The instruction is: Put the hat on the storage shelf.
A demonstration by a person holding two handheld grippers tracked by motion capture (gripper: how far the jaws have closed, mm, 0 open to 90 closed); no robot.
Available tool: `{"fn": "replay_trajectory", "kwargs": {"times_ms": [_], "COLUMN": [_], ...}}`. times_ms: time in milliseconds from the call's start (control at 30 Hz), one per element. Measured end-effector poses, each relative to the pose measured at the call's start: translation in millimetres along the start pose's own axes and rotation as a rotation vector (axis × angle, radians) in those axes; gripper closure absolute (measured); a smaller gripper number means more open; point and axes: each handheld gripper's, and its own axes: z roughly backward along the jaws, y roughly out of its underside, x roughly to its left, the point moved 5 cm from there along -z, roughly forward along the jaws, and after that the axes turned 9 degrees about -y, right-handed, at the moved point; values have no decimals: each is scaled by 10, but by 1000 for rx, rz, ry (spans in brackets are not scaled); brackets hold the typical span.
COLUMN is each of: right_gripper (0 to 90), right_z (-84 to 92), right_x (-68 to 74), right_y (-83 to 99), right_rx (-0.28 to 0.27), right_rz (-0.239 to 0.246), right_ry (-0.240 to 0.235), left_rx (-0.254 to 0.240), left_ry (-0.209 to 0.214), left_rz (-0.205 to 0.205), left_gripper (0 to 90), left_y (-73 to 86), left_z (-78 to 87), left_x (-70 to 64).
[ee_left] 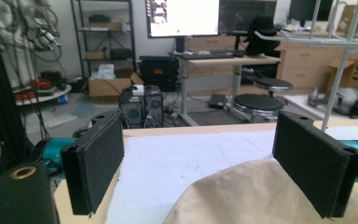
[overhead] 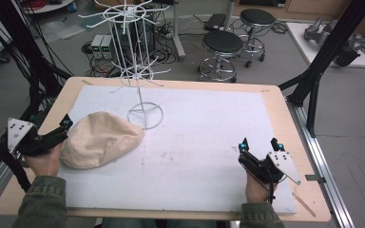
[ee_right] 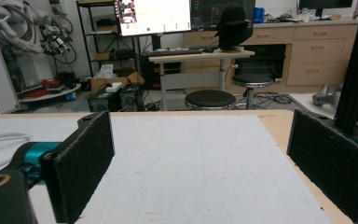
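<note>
On the wooden table [overhead: 285, 118] a white mat [overhead: 209, 142] covers most of the top, with a white wire display rack [overhead: 140, 71] standing at its far left. A beige cloth cap [overhead: 102, 140] lies on the mat's left part, near the rack's ring base. The left gripper [overhead: 59, 129], held low at the table's left edge and pointing right, has its jaws spread wide just beside the cap's edge. The right gripper [overhead: 259, 145] rests near the front right, pointing away from the person, jaws spread over bare mat.
</note>
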Motion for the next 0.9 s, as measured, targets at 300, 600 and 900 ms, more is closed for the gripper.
{"fn": "replay_trajectory", "kwargs": {"times_ms": [300,600,900], "right_gripper": [65,65,65], "right_z": [-15,-24,-24], "right_x": [12,7,20], "right_y": [11,12,13], "right_rx": [9,8,9], "right_rz": [7,6,13], "right_ry": [-5,-6,-9], "left_rx": [33,80,126], "left_ry": [52,96,128], "left_rz": [-27,-58,-85], "left_gripper": [166,166,165], "left_y": [-89,-90,-34], "left_z": [-213,-420,-613], "left_x": [-83,-153,-192]}}
